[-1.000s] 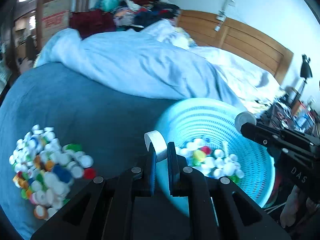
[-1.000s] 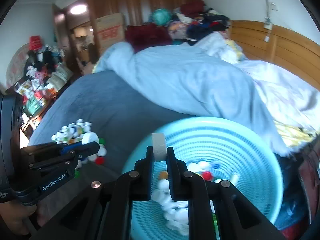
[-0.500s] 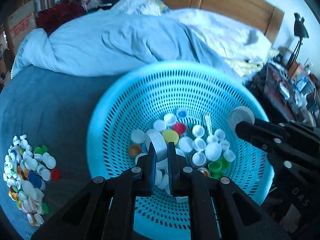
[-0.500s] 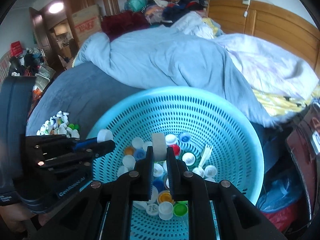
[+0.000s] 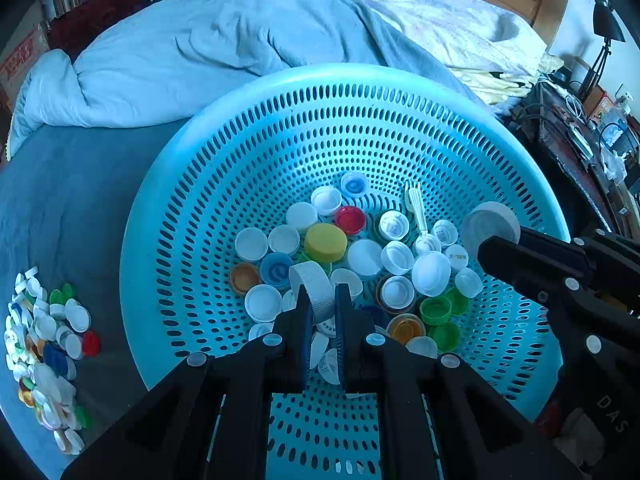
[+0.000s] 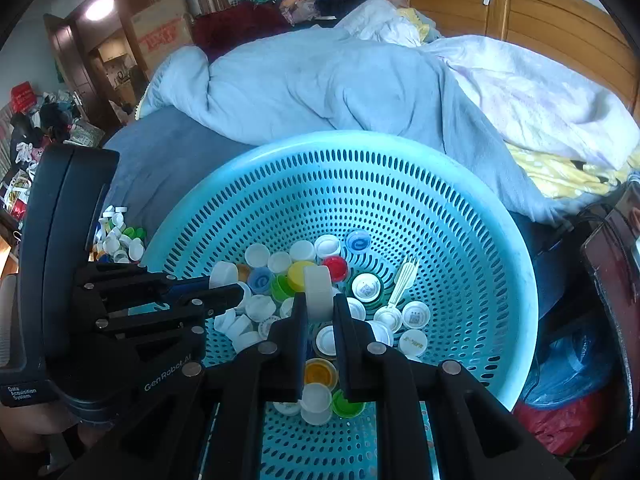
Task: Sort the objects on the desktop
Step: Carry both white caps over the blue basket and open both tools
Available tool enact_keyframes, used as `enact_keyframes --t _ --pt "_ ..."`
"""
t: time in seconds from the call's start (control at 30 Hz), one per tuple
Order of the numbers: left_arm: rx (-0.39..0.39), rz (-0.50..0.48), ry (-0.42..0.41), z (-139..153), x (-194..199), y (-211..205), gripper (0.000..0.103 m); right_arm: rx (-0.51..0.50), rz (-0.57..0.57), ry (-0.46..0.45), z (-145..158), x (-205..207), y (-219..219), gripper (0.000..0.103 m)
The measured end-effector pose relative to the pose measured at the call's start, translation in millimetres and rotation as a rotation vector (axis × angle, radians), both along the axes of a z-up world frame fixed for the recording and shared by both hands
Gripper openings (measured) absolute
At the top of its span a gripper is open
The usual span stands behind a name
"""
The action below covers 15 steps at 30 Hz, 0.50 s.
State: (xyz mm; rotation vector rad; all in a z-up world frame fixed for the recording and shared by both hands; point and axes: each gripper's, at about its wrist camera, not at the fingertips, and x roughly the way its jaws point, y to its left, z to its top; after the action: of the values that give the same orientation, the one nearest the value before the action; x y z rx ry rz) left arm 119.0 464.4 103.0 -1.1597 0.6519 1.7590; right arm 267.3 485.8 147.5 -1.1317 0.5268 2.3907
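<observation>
Left gripper point(image 5: 321, 304): clenched on a ribbed white cap point(image 5: 314, 286), pinching it on edge across its flat faces, hanging over the middle of the basket point(image 5: 168, 184).
Right gripper point(image 6: 320, 312): gripping a smooth white cap point(image 6: 318, 290) the same way – on edge, over the heap; in the left view that cap is showing as a pale disc at the jaw tips.
Where the caps are: one in each gripper above the basket; many more lying loose in the basket bottom; a second pile point(image 5: 48, 352) sitting on the blue sheet point(image 5: 72, 208) left of the basket.
How a cap is likely handling: very light, stiff thin plastic, slick on the flat top and grippier on the ribbed skirt – probably bouncing and rolling when dropped.
Where to hold: across the two faces as now, or across the skirt; a rim-only pinch looks liable to flick the cap out.
Basket: turquoise plastic, round, deep, walls and floor pierced with oval slots, smooth rolled rim.
Heap: round caps in white, blue, yellow, red, green and orange, some face up, some showing hollow insides; a small pale plastic fork point(image 5: 416, 208) lying among them.
Bedding: soft, rumpled light-blue quilt point(image 5: 224, 40) behind the basket.
</observation>
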Motion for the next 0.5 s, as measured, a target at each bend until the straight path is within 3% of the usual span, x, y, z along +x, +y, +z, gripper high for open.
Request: enact_keyframes --t 0.5 --pt "-0.015 -0.001 0.009 -5.2 1.1 1.5 0.008 -0.010 -0.002 -0.007 -6.0 -1.4 2.5 0.014"
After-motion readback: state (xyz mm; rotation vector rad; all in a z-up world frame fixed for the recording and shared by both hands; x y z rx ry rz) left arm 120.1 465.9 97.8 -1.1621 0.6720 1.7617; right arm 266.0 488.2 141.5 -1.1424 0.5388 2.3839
